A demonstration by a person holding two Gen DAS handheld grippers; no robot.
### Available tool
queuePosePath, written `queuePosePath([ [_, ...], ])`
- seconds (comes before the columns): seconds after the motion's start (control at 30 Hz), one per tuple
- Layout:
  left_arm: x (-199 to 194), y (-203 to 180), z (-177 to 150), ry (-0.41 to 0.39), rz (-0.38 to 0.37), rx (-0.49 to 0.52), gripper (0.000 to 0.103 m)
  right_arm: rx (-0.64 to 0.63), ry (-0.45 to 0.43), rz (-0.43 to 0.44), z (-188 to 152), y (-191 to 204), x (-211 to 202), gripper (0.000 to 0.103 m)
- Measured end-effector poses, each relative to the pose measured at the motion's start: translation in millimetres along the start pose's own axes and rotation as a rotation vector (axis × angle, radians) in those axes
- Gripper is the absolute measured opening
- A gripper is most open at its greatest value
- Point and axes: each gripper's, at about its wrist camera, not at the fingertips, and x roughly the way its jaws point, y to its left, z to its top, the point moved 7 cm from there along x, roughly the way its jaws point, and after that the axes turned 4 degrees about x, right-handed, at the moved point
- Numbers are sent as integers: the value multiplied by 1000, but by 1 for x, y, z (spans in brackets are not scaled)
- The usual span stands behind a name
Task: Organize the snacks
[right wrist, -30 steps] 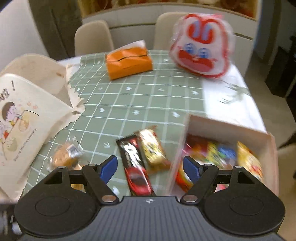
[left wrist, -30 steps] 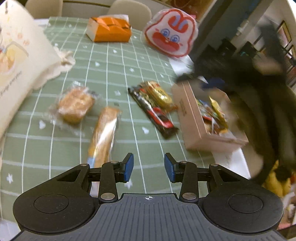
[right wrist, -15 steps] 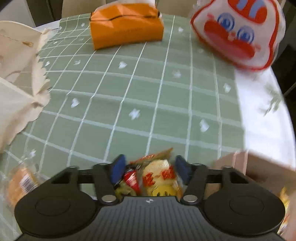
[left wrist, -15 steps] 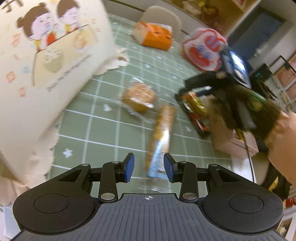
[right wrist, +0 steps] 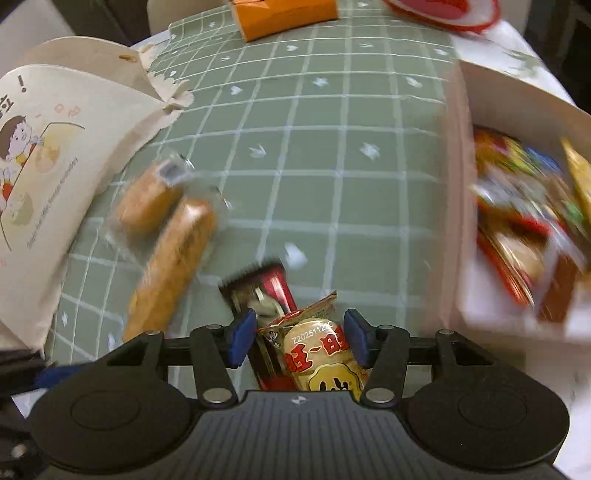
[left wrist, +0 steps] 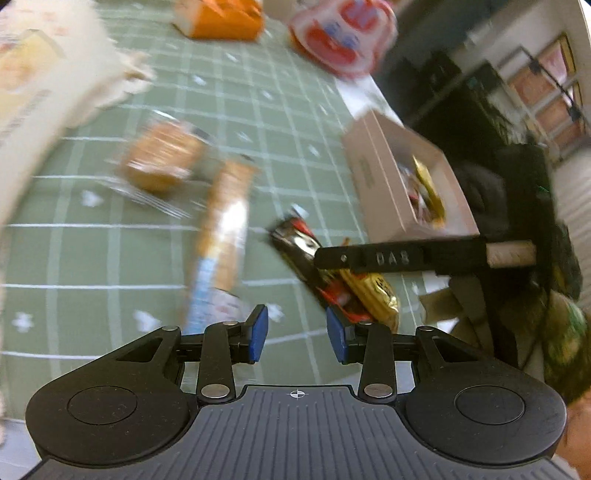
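My right gripper (right wrist: pixel 300 339) is shut on a yellow snack pack (right wrist: pixel 321 354) and a black-and-red bar (right wrist: pixel 264 291), lifted over the green cloth. In the left wrist view both packs (left wrist: pixel 365 291) hang under the right gripper's finger (left wrist: pixel 388 256). My left gripper (left wrist: pixel 297 334) is open and empty, low over the cloth. A long bread pack (left wrist: pixel 221 236) and a round bun pack (left wrist: pixel 162 158) lie ahead of it; they show in the right wrist view too, long pack (right wrist: pixel 173 262), bun (right wrist: pixel 147 199). The snack box (right wrist: pixel 517 206) stands at right.
A large paper bag (right wrist: pixel 48 155) lies at left. An orange tissue box (left wrist: pixel 218 18) and a rabbit-face bag (left wrist: pixel 340 33) sit at the far side. The table edge runs behind the snack box (left wrist: pixel 388 184).
The right gripper closed on the yellow pack and black-and-red bar and lifted them, pulling back. The left gripper swung back right, toward the box; its jaws stayed open.
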Motion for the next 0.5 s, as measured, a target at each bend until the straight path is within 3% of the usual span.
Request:
queuePosePath([
  [0.2, 39, -30, -1, 57, 29, 9, 40, 57, -45, -122, -42, -51, -24, 53],
  [0.4, 74, -39, 15, 61, 151, 13, 40, 150, -57, -73, -77, -88, -44, 58],
  [0.5, 84, -45, 21, 64, 207, 36, 42, 175, -85, -95, -88, -103, -52, 63],
])
